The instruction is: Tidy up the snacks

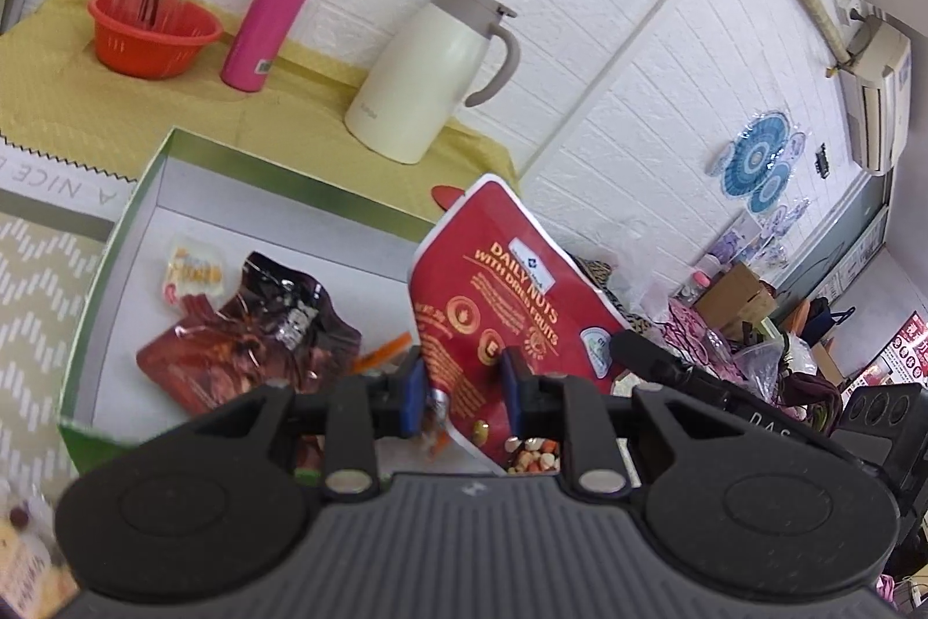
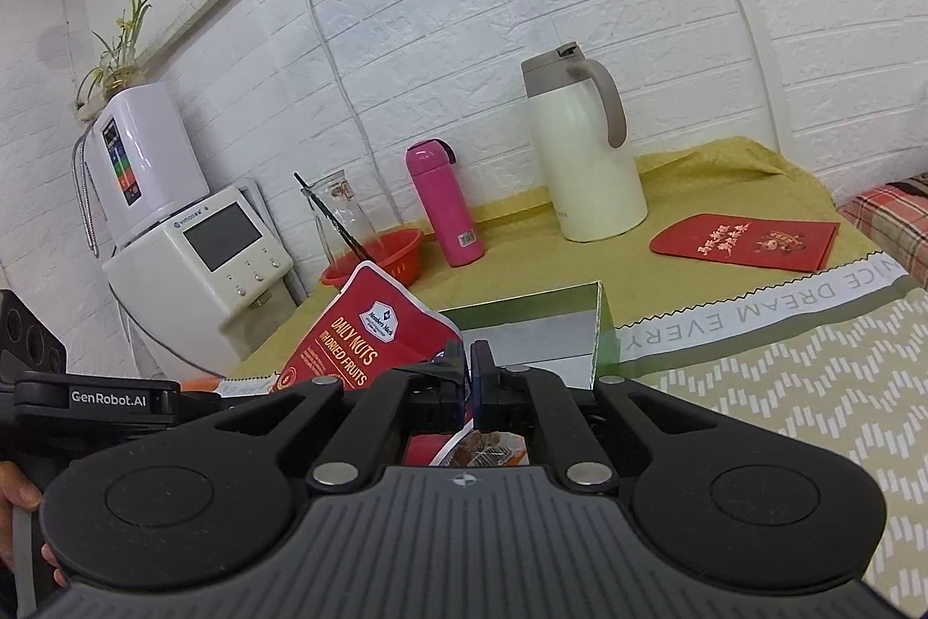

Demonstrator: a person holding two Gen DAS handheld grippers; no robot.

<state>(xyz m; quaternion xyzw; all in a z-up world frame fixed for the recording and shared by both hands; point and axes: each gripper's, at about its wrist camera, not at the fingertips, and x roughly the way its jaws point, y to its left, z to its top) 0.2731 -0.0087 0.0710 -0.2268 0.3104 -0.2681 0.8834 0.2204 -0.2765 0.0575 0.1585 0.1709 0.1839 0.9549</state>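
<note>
The left gripper (image 1: 461, 387) is clamping a nut bag (image 1: 510, 282) above a box (image 1: 145, 189) on the yellow-clothed counter (image 1: 52, 97); the right gripper (image 2: 467, 375) is pinching a snack packet (image 2: 481, 445) near a brick wall (image 2: 464, 10).

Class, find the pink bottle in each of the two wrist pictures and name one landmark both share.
Left wrist view: pink bottle, upper left, between the orange bowl and the cream jug.
Right wrist view: pink bottle, centre, left of the jug.
Shared landmark: the cream jug.
</note>
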